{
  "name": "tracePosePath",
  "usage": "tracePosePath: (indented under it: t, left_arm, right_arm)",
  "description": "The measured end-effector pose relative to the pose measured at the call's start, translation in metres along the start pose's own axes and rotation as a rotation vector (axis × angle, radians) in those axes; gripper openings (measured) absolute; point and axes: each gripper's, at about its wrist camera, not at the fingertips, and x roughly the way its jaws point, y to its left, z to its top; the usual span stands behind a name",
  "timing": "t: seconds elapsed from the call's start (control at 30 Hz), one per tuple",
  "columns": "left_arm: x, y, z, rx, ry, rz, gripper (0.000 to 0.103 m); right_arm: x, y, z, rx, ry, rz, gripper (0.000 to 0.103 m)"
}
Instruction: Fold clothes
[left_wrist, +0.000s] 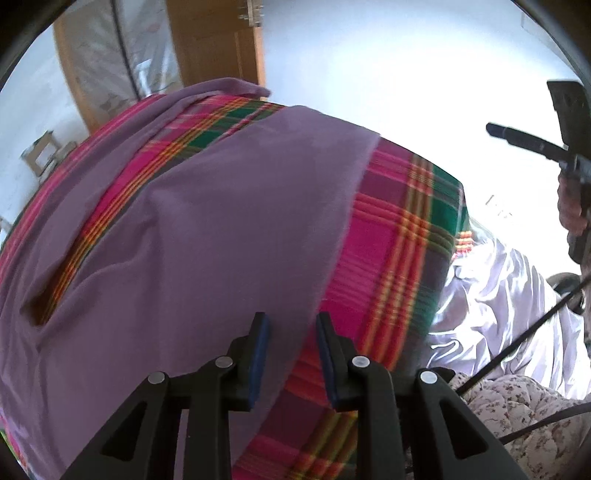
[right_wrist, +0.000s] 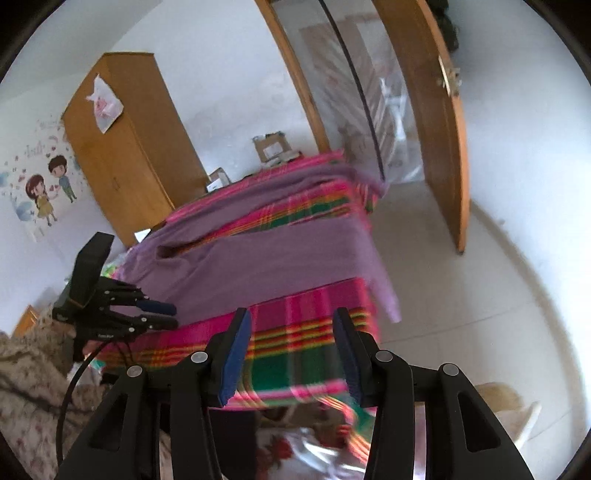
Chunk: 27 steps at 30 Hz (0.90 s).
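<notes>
While both claws, left (left_wrist: 291, 332) and right (right_wrist: 291, 332), gape empty, purple cloth (left_wrist: 229, 206) lies creased across plaid cover (left_wrist: 391, 236), one edge overhanging.

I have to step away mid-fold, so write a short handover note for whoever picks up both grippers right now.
Left gripper: jaws open, nothing held, poised over the near edge of the purple garment.
Right gripper: jaws open, empty, above the plaid blanket at the near end of the bed.
Garment: spread on the blanket, one side already folded in over the middle, one end draping off the bed's side.
Done: first fold laid, both grips let go.
Left: likely smooth it, fold the hanging end in, then fold again.
</notes>
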Motion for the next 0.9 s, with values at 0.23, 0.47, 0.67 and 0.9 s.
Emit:
tracePosePath:
  t: [0.23,0.47,0.67,0.9]
  left_arm:
    - [0.005,-0.011,0.005,0.033,-0.012,0.071,0.029]
    - [0.003,-0.011,0.006,0.033,-0.039,0.099,0.002]
    - [-0.026,0.013,0.01,-0.08,-0.149,0.02,0.002]
    - [-0.052,0.026,0.011,-0.144,-0.238,-0.04,0.002]
  right_arm:
    - [0.021,0.004,-0.014,-0.001,0.068,-0.089,0.055]
    - [0.08,0.007,-0.023,0.075,0.145,-0.017,0.055]
    - [0.1,0.001,-0.015,0.208,0.129,0.091,0.055]
    - [0.127,0.014,-0.007,0.291,0.124,0.228,0.056]
